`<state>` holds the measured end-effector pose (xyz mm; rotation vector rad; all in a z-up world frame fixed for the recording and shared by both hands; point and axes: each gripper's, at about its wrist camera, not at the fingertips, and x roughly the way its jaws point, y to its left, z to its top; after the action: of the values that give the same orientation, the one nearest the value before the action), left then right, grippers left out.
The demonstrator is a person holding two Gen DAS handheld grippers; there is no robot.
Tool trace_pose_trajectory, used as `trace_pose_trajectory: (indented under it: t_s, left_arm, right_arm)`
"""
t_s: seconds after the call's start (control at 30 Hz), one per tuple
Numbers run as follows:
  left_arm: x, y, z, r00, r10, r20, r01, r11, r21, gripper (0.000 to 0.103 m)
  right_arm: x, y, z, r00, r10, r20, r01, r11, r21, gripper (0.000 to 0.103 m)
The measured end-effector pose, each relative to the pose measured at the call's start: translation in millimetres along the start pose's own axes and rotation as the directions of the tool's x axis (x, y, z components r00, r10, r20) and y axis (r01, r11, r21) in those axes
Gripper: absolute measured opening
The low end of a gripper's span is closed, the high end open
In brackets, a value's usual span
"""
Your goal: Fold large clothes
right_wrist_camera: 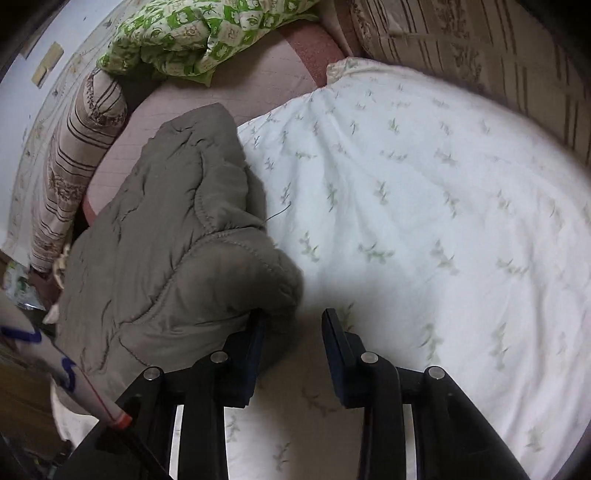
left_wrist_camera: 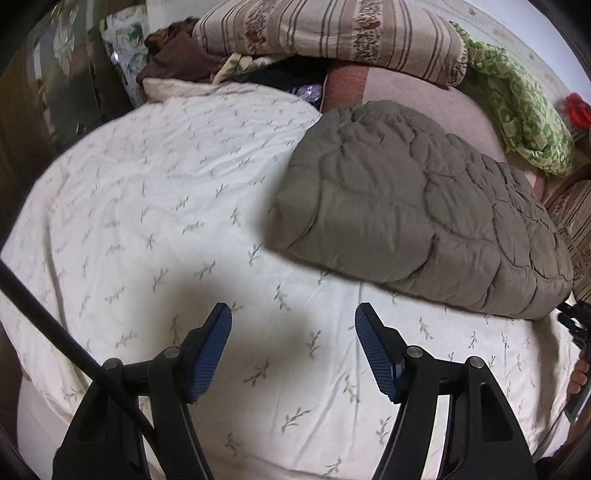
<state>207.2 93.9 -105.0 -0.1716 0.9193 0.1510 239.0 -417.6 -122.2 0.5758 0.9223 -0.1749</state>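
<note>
A grey-brown quilted padded garment [left_wrist_camera: 413, 221] lies folded into a thick bundle on a white bed cover with a small leaf print [left_wrist_camera: 155, 206]. My left gripper [left_wrist_camera: 293, 314] is open and empty, hovering over the bare cover a little in front of and left of the bundle. In the right wrist view the same bundle [right_wrist_camera: 166, 258] lies at the left. My right gripper [right_wrist_camera: 293, 317] is open, its left finger [right_wrist_camera: 255, 350] right at the bundle's near corner, nothing between the jaws.
Striped pillows [left_wrist_camera: 332, 33] and a green patterned quilt [left_wrist_camera: 524, 110] lie along the far side. A pink sheet [right_wrist_camera: 207, 99] shows beyond the bundle. The white cover [right_wrist_camera: 424, 221] spreads wide to the right. A dark cabinet [left_wrist_camera: 44, 110] stands at the left.
</note>
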Motion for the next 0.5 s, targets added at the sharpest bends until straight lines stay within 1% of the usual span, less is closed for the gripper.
trace_pose_trajectory:
  t_s: [0.07,0.1,0.13,0.17,0.2,0.23,0.27,0.33,0.4,0.5]
  left_arm:
    - [-4,-7,5,1.000,0.004,0.016,-0.004,1.000,0.007,0.069]
    - [-5,-10,7,1.000,-0.001,0.020,0.001,1.000,0.003,0.069]
    - [-5,-11,10,1.000,-0.009,0.018,0.009,1.000,-0.002,0.069]
    - [-5,-12,11,1.000,-0.016,0.015,0.016,1.000,-0.007,0.069]
    - [-5,-12,12,0.999,-0.033,0.009,0.033,0.999,-0.017,0.069]
    - [-5,-12,12,0.999,-0.046,0.004,0.046,0.999,-0.024,0.069]
    - [-5,-11,12,0.998,-0.058,-0.003,0.057,0.998,-0.031,0.069]
    - [-5,-6,13,0.997,-0.077,-0.012,0.077,0.996,-0.053,0.069]
    - [-6,-2,15,0.997,-0.080,-0.018,0.079,0.994,-0.072,0.069]
    - [-6,2,20,0.996,-0.082,-0.029,0.080,0.994,-0.073,0.069]
  right_arm:
    - [-13,-5,-2,0.998,-0.042,0.047,0.042,0.999,0.003,0.035]
    - [-18,-9,-1,0.997,-0.048,0.062,0.047,0.999,0.010,0.038]
    - [-28,-13,-2,0.994,-0.052,0.092,0.050,0.998,0.025,0.049]
    - [-38,-18,-3,0.991,-0.047,0.126,0.042,0.998,0.040,0.056]
    - [-46,-23,-4,0.987,-0.039,0.154,0.031,0.998,0.054,0.066]
    - [-52,-25,-5,0.983,-0.029,0.180,0.017,0.998,0.067,0.073]
    - [-58,-27,-6,0.980,-0.011,0.200,-0.005,0.997,0.081,0.075]
    - [-60,-25,-8,0.978,0.034,0.206,-0.051,0.995,0.080,0.083]
    - [-58,-18,-13,0.978,0.057,0.201,-0.071,0.995,0.063,0.085]
    - [-55,-7,-19,0.978,0.066,0.197,-0.076,0.996,0.040,0.087]
